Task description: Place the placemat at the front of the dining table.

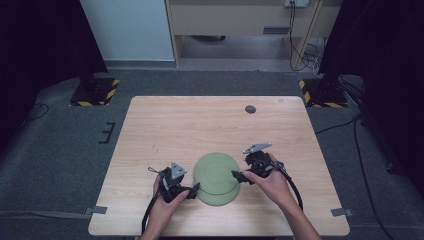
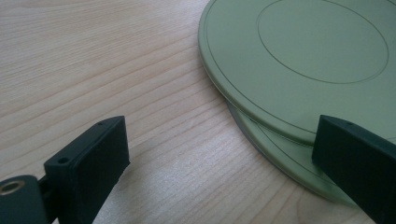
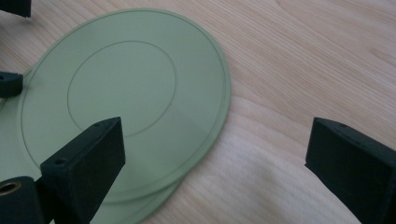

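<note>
- Flanking a stack of two green plates, the left claw (image 1: 192, 190) and right claw (image 1: 237, 175) sit low on the table (image 1: 165, 125), one at each side of the stack.
- Top plate (image 1: 216, 171) lies slightly offset on the bottom plate (image 1: 220, 199), whose edge peeks out nearer the person; both appear to lie upside down, with a ring line showing.
- Left claw: jaws wide apart, holding nothing. In the left gripper view the stack's rim lies ahead and toward its right jaw, which overlaps the plates' edge; bare wood lies between the jaws.
- Right claw: jaws likewise spread and empty. In the right gripper view the top plate (image 3: 126, 93) sits ahead and to the left, its left jaw over the plate, its right jaw over bare wood.
- Step in hand, as I judge it: lining up to grip the stack's rim, likely to separate or lift the top plate.
- Next move would call for one jaw slipping under the thin rim and the other over it, then closing; the low edge leaves little room, so a shallow approach matters.
- Both hands grip the tools from behind, forearms angled inward, wrists low to the table.
</note>
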A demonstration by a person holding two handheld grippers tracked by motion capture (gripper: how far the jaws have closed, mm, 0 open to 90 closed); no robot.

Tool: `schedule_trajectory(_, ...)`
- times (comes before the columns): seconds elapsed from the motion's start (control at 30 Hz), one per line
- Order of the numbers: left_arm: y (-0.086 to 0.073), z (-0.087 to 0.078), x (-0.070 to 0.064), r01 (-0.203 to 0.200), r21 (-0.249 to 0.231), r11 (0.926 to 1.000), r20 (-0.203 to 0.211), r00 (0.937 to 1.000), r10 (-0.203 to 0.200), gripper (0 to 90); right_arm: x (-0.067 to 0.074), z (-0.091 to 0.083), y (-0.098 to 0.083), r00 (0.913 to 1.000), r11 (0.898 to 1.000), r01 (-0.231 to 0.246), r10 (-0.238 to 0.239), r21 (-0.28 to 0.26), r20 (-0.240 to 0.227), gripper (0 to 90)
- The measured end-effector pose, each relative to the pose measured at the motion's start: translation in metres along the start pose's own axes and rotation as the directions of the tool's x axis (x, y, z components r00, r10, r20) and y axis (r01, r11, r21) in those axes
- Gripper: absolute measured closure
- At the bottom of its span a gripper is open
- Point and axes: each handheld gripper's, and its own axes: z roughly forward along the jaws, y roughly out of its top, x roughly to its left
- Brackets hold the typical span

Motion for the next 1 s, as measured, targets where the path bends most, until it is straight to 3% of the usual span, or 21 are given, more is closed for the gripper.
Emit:
schedule_trajectory(0.37,0.000,0.000,-0.001,-0.002,0.001,1.0000,0.005,1.0000,0.002,3.4,-0.009,0.031,0.025,0.9956,0.998,-0.036,0.041,0.057,-0.085,15.8)
schedule_trajectory(0.63,-0.001,-0.001,-0.004,-0.008,0.008,0.9999,0.019,0.9998,0.008,3.4,-0.009,0.051,0.026,0.9906,0.995,-0.058,0.067,0.078,-0.119,17.6)
schedule_trajectory(1.0,-0.001,0.000,-0.005,-0.007,0.006,1.0000,0.021,0.9998,0.007,2.4,-0.007,0.060,0.026,0.9870,0.994,-0.066,0.077,0.083,-0.141,18.1)
